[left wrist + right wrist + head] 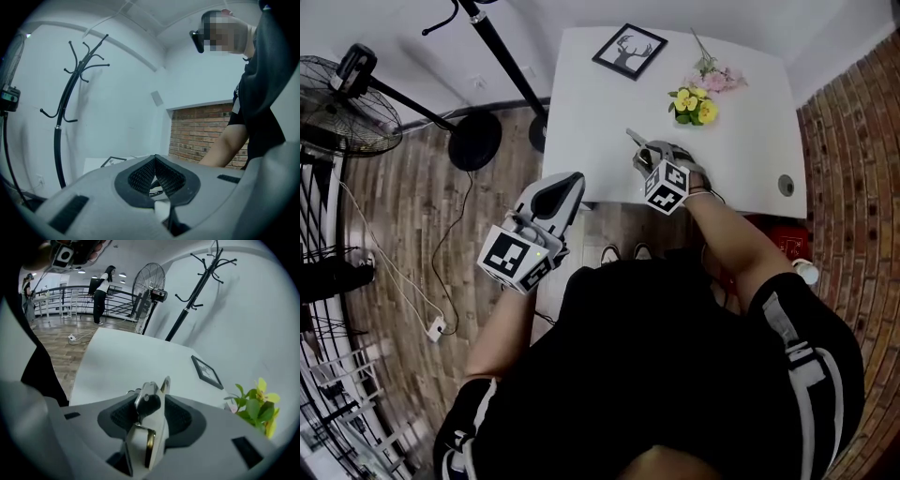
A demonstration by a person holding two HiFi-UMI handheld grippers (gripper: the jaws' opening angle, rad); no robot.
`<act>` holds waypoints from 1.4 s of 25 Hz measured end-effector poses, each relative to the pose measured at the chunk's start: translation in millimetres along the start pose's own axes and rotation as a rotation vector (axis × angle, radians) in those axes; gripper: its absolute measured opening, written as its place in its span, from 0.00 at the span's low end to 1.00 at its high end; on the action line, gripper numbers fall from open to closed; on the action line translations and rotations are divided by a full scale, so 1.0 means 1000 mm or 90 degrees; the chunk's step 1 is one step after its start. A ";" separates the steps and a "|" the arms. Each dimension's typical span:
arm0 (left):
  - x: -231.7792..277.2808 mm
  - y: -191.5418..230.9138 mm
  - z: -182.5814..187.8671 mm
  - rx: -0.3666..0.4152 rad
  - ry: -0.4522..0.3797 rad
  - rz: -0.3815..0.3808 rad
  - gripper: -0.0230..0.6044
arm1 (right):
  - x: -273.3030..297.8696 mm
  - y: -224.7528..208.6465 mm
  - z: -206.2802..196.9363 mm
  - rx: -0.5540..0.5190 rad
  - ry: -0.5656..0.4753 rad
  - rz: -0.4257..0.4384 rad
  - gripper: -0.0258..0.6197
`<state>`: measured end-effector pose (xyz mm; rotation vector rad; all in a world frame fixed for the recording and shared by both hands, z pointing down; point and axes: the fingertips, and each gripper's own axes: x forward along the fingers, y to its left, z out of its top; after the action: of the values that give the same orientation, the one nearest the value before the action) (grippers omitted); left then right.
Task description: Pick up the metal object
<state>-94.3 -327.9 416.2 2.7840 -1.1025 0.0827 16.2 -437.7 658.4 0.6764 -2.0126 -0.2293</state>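
Observation:
The metal object [157, 427], a shiny hinged tool with a black knob, stands lengthwise between the pads of my right gripper [150, 400]. Both pads touch it, so the gripper is shut on it. In the head view the right gripper [649, 153] is over the near part of the white table [600, 112], and the metal object's tip [633, 138] sticks out ahead of the fingers. Whether the tool rests on the table is hidden. My left gripper [565, 185] hangs off the table's near left corner. Its pads meet at the tips with nothing held [154, 159].
A framed deer picture [629, 51] lies at the table's far side, with yellow flowers [695, 105] and pink flowers [718, 79] to its right. A coat stand [502, 58] and a fan [342, 105] stand left; a brick wall [853, 141] runs right.

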 end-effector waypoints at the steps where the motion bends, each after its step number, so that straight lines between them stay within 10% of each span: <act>1: 0.000 0.000 0.000 0.000 0.001 0.000 0.05 | 0.001 -0.001 0.000 -0.002 0.001 -0.005 0.28; 17: 0.005 -0.009 0.002 0.008 -0.002 -0.014 0.05 | -0.037 -0.032 0.008 0.104 -0.078 -0.057 0.18; 35: 0.040 -0.030 0.031 0.036 -0.046 -0.060 0.05 | -0.250 -0.074 0.059 0.448 -0.543 -0.035 0.18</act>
<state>-45.3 -338.2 386.4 2.9063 -0.9969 0.0040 88.6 -368.6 410.6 1.2096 -2.9332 0.2254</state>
